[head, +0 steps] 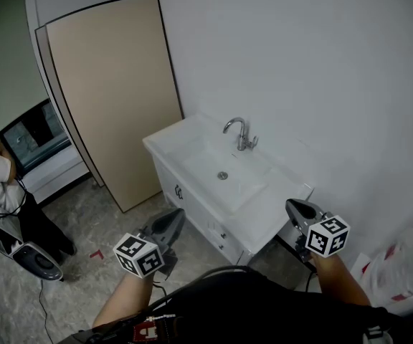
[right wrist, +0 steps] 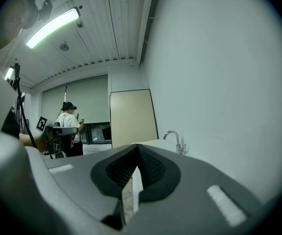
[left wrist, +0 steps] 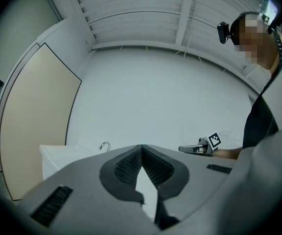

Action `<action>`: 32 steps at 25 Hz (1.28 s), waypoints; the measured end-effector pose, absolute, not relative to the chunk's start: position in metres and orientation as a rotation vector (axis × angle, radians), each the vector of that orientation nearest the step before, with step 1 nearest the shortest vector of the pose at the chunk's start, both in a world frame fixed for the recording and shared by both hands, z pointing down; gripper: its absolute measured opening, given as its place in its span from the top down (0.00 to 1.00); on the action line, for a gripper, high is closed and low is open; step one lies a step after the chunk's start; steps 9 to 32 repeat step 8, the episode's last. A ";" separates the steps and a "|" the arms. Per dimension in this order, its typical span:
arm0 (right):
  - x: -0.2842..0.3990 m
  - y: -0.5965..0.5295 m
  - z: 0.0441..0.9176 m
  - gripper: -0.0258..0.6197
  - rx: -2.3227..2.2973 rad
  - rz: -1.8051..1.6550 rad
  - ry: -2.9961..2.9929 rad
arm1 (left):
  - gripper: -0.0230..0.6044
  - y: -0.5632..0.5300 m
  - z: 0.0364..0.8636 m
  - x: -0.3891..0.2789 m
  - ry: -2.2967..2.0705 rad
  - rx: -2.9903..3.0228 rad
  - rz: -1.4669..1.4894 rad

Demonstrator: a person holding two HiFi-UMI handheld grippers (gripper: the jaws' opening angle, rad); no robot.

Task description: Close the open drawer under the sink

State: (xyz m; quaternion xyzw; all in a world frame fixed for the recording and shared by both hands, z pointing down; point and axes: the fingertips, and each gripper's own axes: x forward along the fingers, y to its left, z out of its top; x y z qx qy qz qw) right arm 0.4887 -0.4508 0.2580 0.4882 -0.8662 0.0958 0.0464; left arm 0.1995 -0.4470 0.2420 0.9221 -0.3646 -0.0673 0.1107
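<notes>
The grey left gripper (head: 178,216) and right gripper (head: 292,206) both have their jaws together, empty. The white drawer front (head: 192,205) under the white rectangular sink (head: 264,208) lies just ahead of the left gripper, the nearer one, and runs far-left to near-right.

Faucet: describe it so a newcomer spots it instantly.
Find the white vanity against the wall, right of the tall beige panel. Behind its basin stands the faucet: a curved chrome spout, the only upright thing on the white top.

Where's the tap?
In the head view the tap stands mid-picture at the back of the white sink, right of the tall beige board.
</notes>
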 end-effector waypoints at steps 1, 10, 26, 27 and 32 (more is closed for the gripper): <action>0.489 -0.450 0.258 0.96 1.489 0.294 -2.642 | 0.97 -0.447 0.242 0.199 -1.070 2.708 -0.197; 0.491 -0.448 0.260 0.96 1.486 0.287 -2.637 | 0.97 -0.445 0.245 0.204 -1.059 2.712 -0.187; 0.491 -0.448 0.260 0.96 1.486 0.287 -2.637 | 0.97 -0.445 0.245 0.204 -1.059 2.712 -0.187; 0.491 -0.448 0.260 0.96 1.486 0.287 -2.637 | 0.97 -0.445 0.245 0.204 -1.059 2.712 -0.187; 0.491 -0.448 0.260 0.96 1.486 0.287 -2.637 | 0.97 -0.445 0.245 0.204 -1.059 2.712 -0.187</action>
